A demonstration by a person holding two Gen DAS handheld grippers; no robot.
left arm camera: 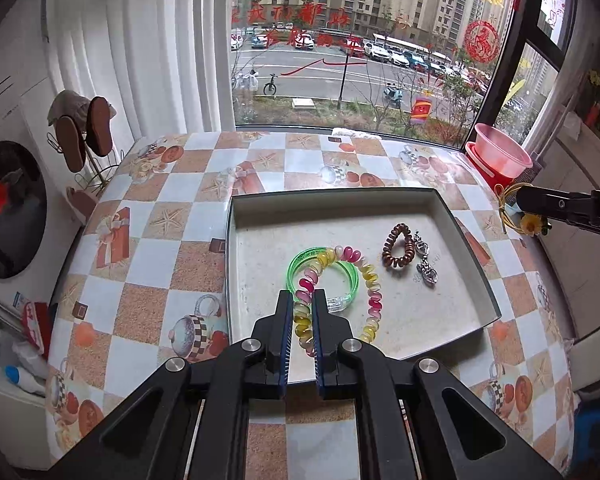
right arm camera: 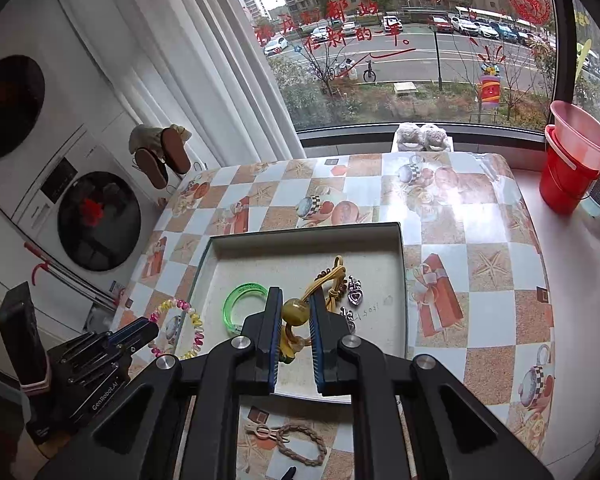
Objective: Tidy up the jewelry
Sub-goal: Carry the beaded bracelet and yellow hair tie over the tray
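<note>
Braided hair tie (right arm camera: 301, 444) only in right-wrist view

Each gripper, the left gripper (left arm camera: 302, 304) and the right gripper (right arm camera: 295, 304), is black plastic with blue ribbed pads (right arm camera: 277, 344), silver round screws (left arm camera: 252, 345) and white "GenRobot.AI" lettering (right arm camera: 104, 396).

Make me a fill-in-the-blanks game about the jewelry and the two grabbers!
1. The left gripper is shut on the pink and ____ spiral bracelet.
2. The right gripper grips a yellow cord ornament with a round ____ on it.
3. The clear green plastic bangle lies inside the shallow grey ____.
4. The brown braided hair tie lies ____ the tray.

Missing: yellow; bead; tray; outside
</note>
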